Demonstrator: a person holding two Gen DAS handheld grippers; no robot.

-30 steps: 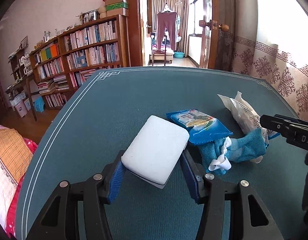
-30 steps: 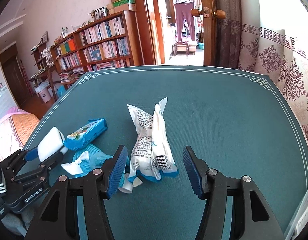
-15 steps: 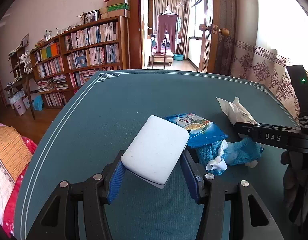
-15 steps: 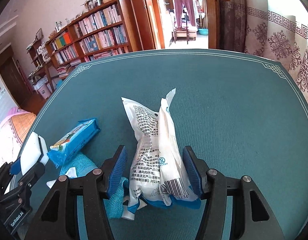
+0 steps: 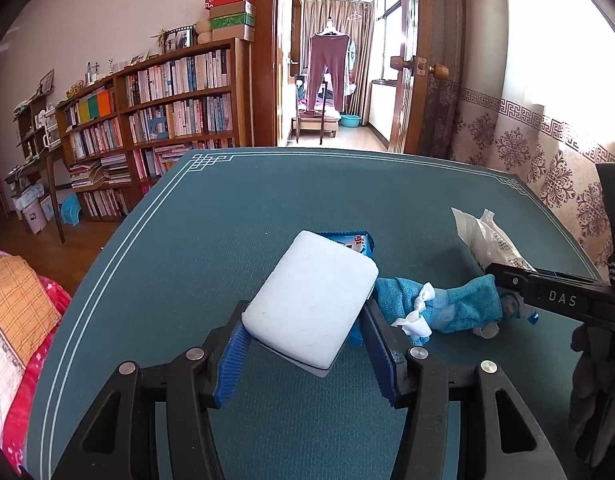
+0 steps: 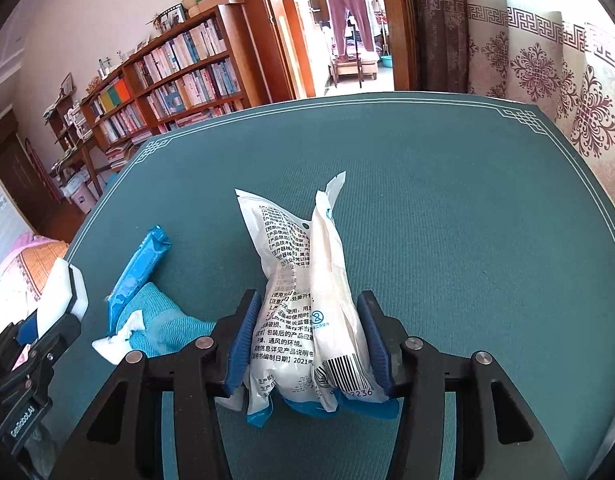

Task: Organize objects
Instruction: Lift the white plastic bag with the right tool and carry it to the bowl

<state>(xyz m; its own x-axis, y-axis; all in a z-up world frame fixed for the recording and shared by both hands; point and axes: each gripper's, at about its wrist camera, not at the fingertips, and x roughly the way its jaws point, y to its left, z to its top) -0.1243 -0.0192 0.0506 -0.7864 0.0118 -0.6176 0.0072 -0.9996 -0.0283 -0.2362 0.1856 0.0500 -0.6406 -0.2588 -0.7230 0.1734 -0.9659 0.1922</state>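
Here, teal table mat [image 6: 447, 200] w/ white border, bookshelf [image 5: 159, 120] behind, left jaws pinching white block [image 5: 311, 300], right jaws closing on white packet [image 6: 307, 300].

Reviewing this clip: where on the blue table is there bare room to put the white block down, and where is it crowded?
Bare cloth runs along the table's far edge near the doorway, down the curtain side right of the white printed bags, and left of the white block toward the bookcase. The crowded spot is the near middle: blue packet, teal cloth, bags, both tongs.
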